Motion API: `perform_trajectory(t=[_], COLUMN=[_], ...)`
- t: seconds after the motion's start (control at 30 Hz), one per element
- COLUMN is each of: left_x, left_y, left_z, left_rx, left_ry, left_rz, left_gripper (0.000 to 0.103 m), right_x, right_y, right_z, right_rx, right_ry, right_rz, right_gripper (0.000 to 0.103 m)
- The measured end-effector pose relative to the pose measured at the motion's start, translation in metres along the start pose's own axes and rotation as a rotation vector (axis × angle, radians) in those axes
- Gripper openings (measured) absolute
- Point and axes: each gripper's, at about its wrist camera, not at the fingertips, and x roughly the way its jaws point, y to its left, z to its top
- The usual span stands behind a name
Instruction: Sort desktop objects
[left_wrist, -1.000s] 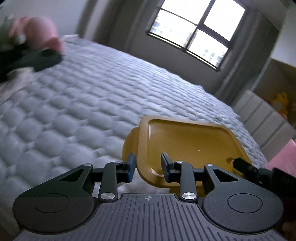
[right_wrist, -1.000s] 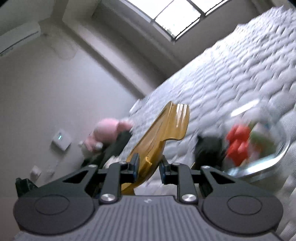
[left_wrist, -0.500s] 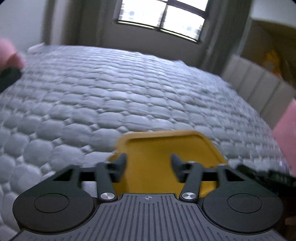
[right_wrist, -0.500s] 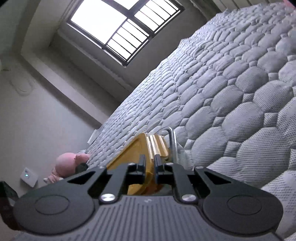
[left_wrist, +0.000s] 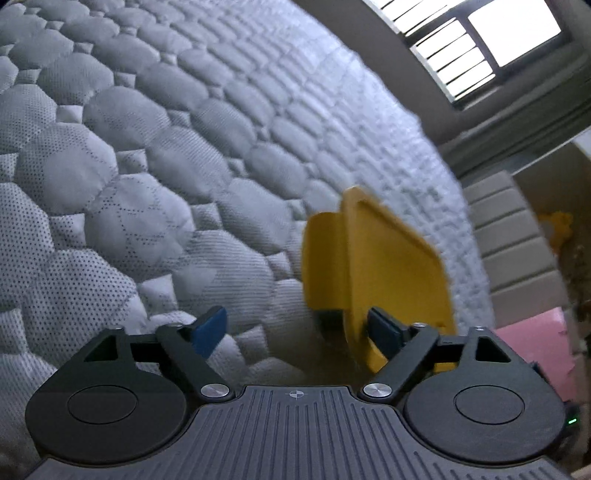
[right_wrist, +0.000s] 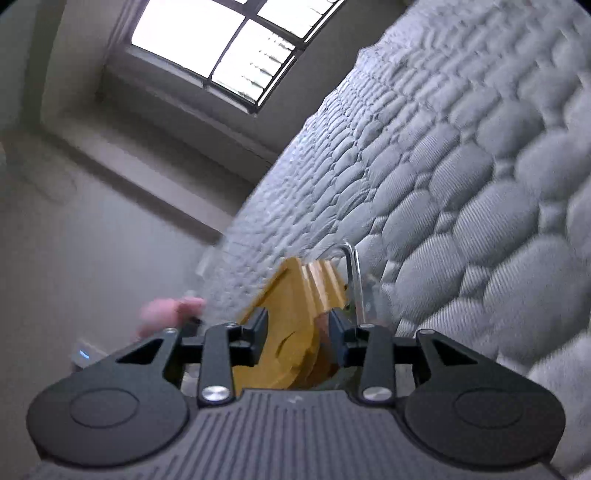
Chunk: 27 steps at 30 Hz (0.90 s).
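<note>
Change: both grippers opened wider since half a second ago; views tilted.
Tray position: yellow tray (left_wrist: 388, 266) on edge over quilted mattress (left_wrist: 129, 166), near rim by the left gripper (left_wrist: 297, 330) right finger.
Room: bare mattress left; padded headboard (left_wrist: 513, 251) and window (left_wrist: 491, 48) right.
Left claw: spread wide, gripping nothing.
Right claw: right gripper (right_wrist: 297, 338) parted around tray (right_wrist: 295, 317); contact unclear, blurred.
Beside: clear container (right_wrist: 354, 280) edge.
</note>
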Motion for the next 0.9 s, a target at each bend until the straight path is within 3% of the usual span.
perform_trajectory(t=[0.07, 0.2, 0.27, 0.3, 0.37, 0.47, 0.63, 0.77, 0.9], left_x=[0.008, 0.023, 0.027, 0.028, 0.031, 0.036, 0.055, 0.075, 0.073], left_y=[-0.004, -0.019, -0.03, -0.037, -0.055, -0.082, -0.124, -0.137, -0.138], left_z=[0.01, 0.032, 0.039, 0.041, 0.042, 0.042, 0.044, 0.042, 0.044], left_rx=[0.023, 0.086, 0.12, 0.145, 0.202, 0.285, 0.422, 0.542, 0.554], left_ry=[0.019, 0.025, 0.026, 0.027, 0.027, 0.013, 0.013, -0.017, -0.037], left_rz=[0.006, 0.025, 0.035, 0.036, 0.055, 0.082, 0.099, 0.21, 0.21], left_gripper=[0.089, 0.088, 0.08, 0.071, 0.068, 0.07, 0.07, 0.071, 0.07], right_x=[0.012, 0.027, 0.03, 0.03, 0.027, 0.019, 0.014, 0.013, 0.011], right_y=[0.008, 0.006, 0.001, -0.001, 0.0, 0.007, -0.006, -0.015, 0.002], right_z=[0.005, 0.009, 0.008, 0.007, 0.005, 0.003, 0.011, 0.004, -0.006], right_rx=[-0.026, -0.02, 0.008, 0.014, -0.008, -0.074, -0.021, -0.011, -0.095], right_ry=[0.037, 0.064, 0.068, 0.064, 0.045, -0.012, -0.04, -0.048, -0.093], right_rz=[-0.071, -0.062, -0.035, -0.022, -0.018, -0.063, -0.085, -0.097, -0.137], right_gripper=[0.038, 0.034, 0.028, 0.026, 0.015, 0.016, 0.016, 0.017, 0.018])
